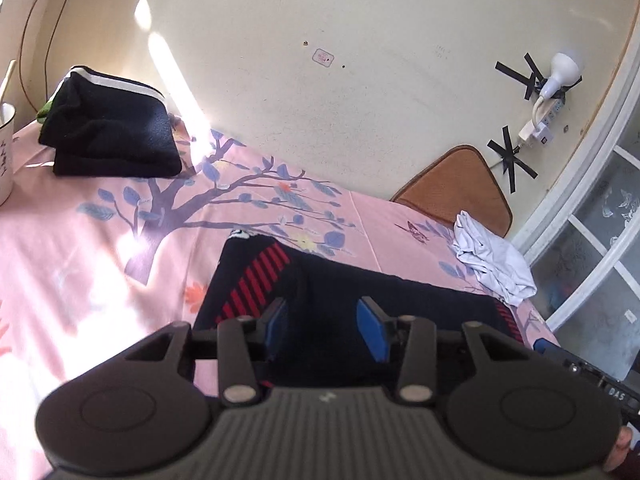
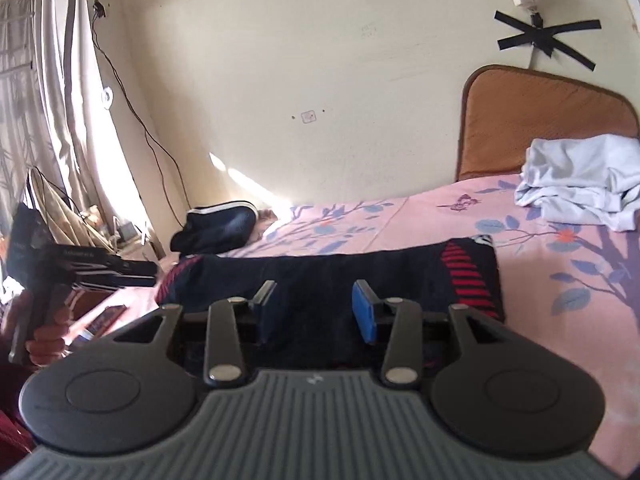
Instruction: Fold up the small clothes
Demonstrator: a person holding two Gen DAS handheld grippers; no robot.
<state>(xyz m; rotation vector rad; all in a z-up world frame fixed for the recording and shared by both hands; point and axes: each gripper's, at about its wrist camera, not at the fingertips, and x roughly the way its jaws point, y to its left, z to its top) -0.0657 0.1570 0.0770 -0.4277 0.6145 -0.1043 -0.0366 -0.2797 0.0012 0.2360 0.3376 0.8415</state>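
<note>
2 grippers up, both over the dark garment (image 1: pixel 344 292) that lies flat on the bed (image 1: pixel 100 248) along its near edge. It's navy/black with red striped panels at both ends.

Left wrist view, left to right: white enamel mug (image 1: pixel 6 148) at the far-left edge of the bed, then a folded black pile with a white band (image 1: pixel 108 128) against the wall. Centre: left gripper (image 1: pixel 326 326), jaws apart, blue pads clear of the cloth, nothing between them. Right: crumpled white garment (image 1: pixel 494 262) at the far-right corner, brown mat (image 1: pixel 456 188) propped on the wall behind it, taped power strip and bulb (image 1: pixel 556 80) above.

Right wrist view, left to right: curtain (image 2: pixel 60 80) and cables, the person's hand (image 2: pixel 46 340) on the other gripper's handle at the dark garment's left end, a phone (image 2: pixel 106 318) below it. Right gripper (image 2: pixel 316 312) centred, jaws parted, empty, hovering over the garment's near edge. White garment (image 2: pixel 580 188) far right.

Nothing blocks either gripper; the black pile and white garment sit well apart from the dark garment.
</note>
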